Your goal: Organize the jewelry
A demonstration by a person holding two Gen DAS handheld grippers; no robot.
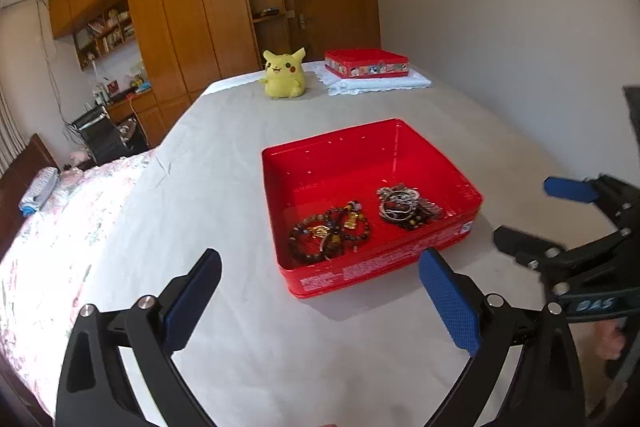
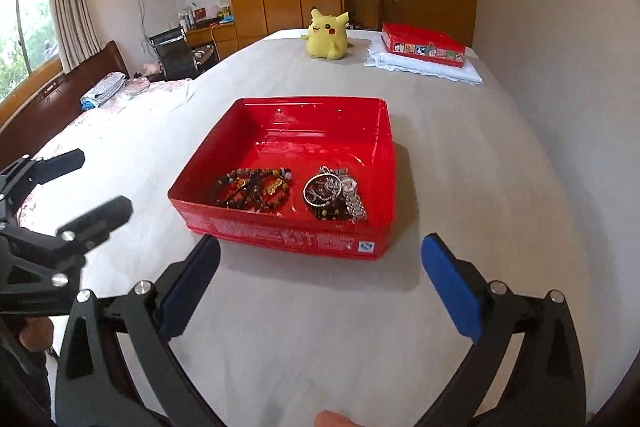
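Red tin (image 2: 280, 231) lies flat (mouth upward).

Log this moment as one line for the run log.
left gripper: open, empty | right gripper: open, empty | jewelry: inside red tin | stage: approach

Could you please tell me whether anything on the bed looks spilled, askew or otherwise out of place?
Nothing stands out. The jewelry lies in two heaps inside the open red tin, none on the sheet. The lid rests on a folded white cloth beside the upright plush toy.
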